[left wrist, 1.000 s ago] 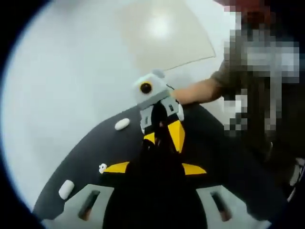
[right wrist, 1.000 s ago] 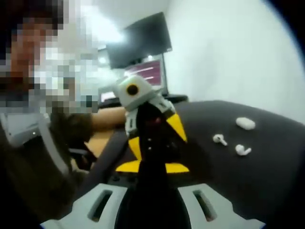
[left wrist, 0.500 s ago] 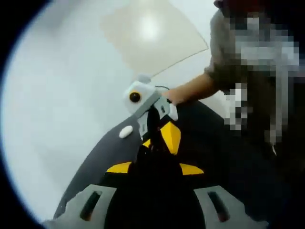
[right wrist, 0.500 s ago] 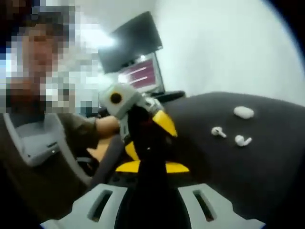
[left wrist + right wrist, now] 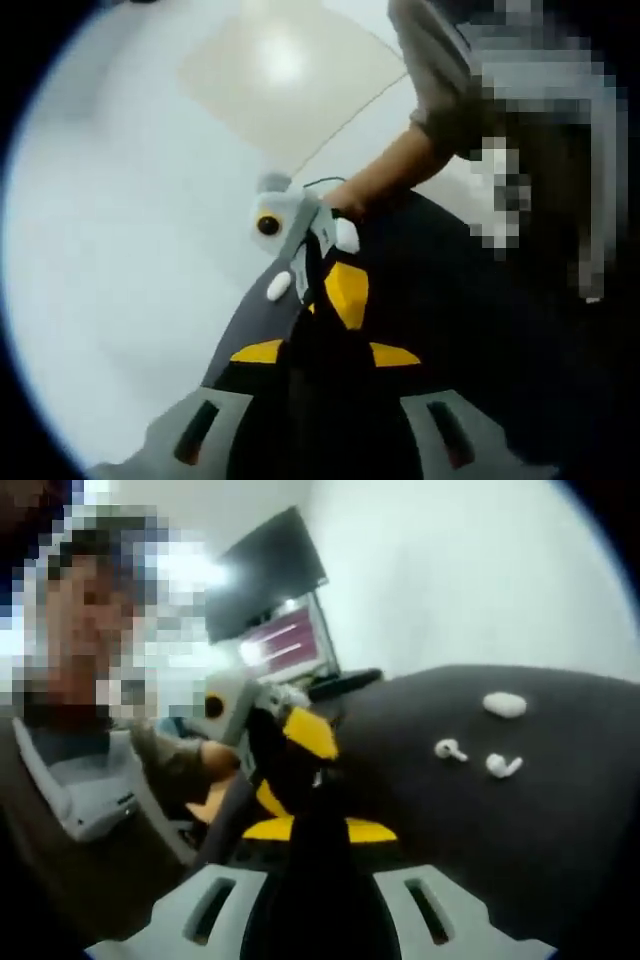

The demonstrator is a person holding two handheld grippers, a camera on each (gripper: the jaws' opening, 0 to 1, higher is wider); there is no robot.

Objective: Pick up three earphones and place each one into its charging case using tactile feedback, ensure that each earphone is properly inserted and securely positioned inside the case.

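Dark grey counter (image 5: 440,300) fills the lower part of the left gripper view, with pale floor beyond its curved edge. A small white charging case (image 5: 278,286) lies near that edge, just left of the right tongs (image 5: 330,285), which reach in from the far side on a person's bare forearm (image 5: 385,180). The left tongs (image 5: 320,340) rise from the bottom with their black jaws pressed together, yellow patches on each side; their tips meet the tips of the right tongs, and something may be pinched between them, but I cannot tell from these blurred frames. In the right gripper view, the left tongs (image 5: 285,765) come in from the left, tilted, and meet the right tongs' (image 5: 318,800) own closed black jaws at the centre. Behind them a monitor (image 5: 285,645) glows against a white wall. To the right, well apart from the tongs, two white earphones lie loose on the counter (image 5: 560,830): one earphone (image 5: 450,749) on the left, a second earphone (image 5: 502,766) just beside it, and another charging case (image 5: 504,705) near them, farther back.
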